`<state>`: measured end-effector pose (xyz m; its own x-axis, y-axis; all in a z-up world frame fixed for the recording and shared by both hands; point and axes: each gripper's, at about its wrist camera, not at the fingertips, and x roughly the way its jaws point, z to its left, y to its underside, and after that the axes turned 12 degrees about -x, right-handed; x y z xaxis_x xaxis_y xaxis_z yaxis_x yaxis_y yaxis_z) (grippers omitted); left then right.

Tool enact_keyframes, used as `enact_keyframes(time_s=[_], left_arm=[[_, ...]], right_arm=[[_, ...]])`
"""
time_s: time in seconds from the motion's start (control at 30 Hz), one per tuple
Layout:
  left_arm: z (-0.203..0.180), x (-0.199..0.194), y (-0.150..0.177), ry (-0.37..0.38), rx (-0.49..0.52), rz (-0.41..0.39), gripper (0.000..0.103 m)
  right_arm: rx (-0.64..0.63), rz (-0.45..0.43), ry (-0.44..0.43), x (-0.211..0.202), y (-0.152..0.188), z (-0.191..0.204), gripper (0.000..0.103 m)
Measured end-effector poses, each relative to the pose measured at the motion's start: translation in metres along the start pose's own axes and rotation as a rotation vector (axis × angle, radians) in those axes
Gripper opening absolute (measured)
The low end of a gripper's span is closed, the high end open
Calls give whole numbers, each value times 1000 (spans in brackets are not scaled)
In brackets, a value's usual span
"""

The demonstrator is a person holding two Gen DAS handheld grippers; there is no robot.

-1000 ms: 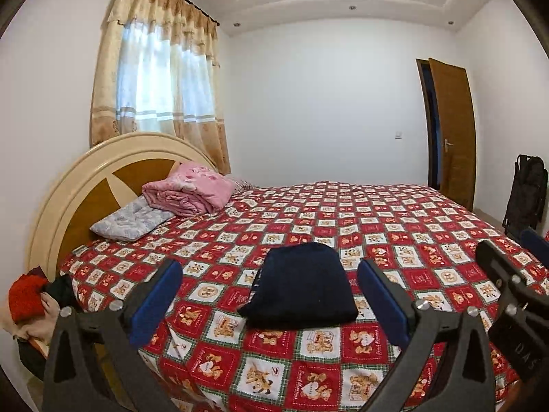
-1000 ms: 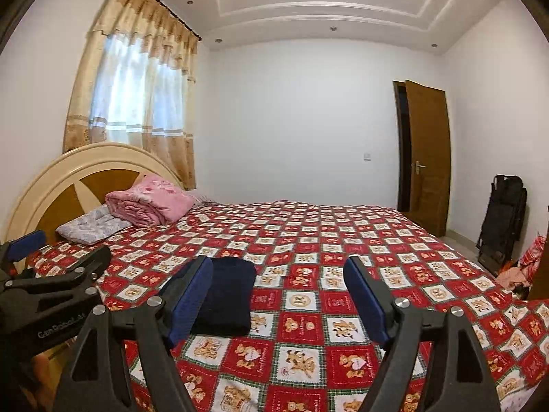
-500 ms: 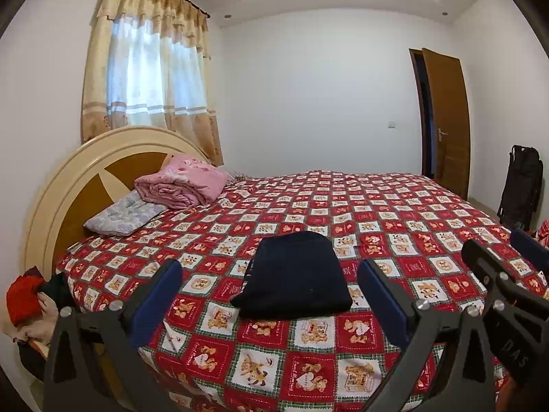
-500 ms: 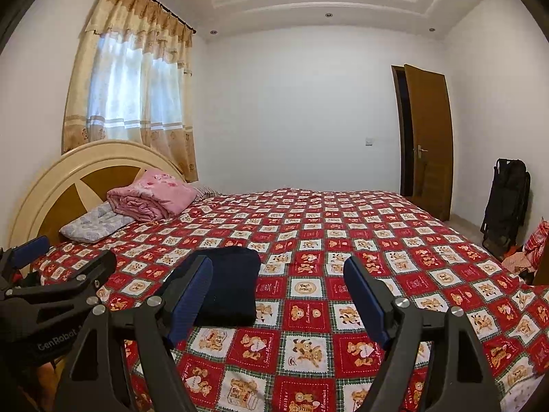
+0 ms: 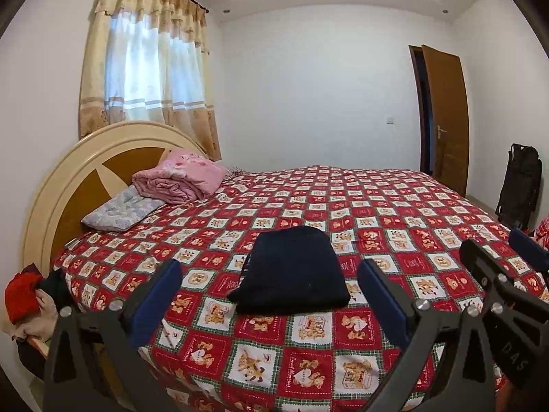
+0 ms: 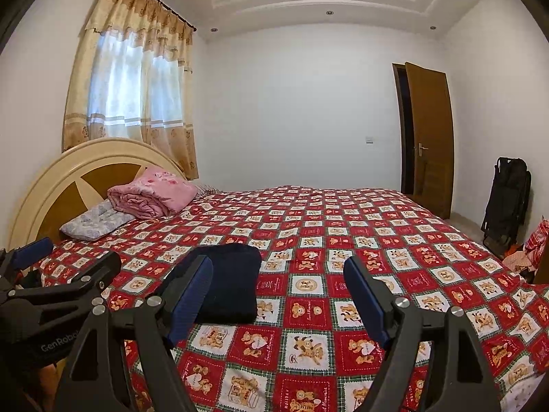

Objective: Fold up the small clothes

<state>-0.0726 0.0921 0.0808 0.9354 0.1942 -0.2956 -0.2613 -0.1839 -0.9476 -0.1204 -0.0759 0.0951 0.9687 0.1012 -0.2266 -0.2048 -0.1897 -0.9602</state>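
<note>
Your left gripper (image 5: 269,297) and right gripper (image 6: 278,297) hover with fingers released near the folded garment (image 5: 291,271), seemingly finished, on the bed (image 5: 394,213).

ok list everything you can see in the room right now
garment: 1, navy, folded, near edge of bed
bedspread: 1, red with bear squares, covers bed
blanket: 1, pink, folded, by headboard
pillow: 1, pale grey, beside blanket
headboard: 1, cream and brown, left
curtain: 1, beige, over window
door: 1, brown, ajar, right
bag: 1, black, against right wall
clothes pile: red and dark, left of bed
left gripper: open, empty
right gripper: open, empty
</note>
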Motion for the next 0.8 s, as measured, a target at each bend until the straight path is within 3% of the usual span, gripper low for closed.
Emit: enact_keyframes(time_s=[0.8], left_arm=[[2, 7, 7, 14, 16, 40, 103]], right_arm=[[23, 24, 12, 5, 7, -2, 80]])
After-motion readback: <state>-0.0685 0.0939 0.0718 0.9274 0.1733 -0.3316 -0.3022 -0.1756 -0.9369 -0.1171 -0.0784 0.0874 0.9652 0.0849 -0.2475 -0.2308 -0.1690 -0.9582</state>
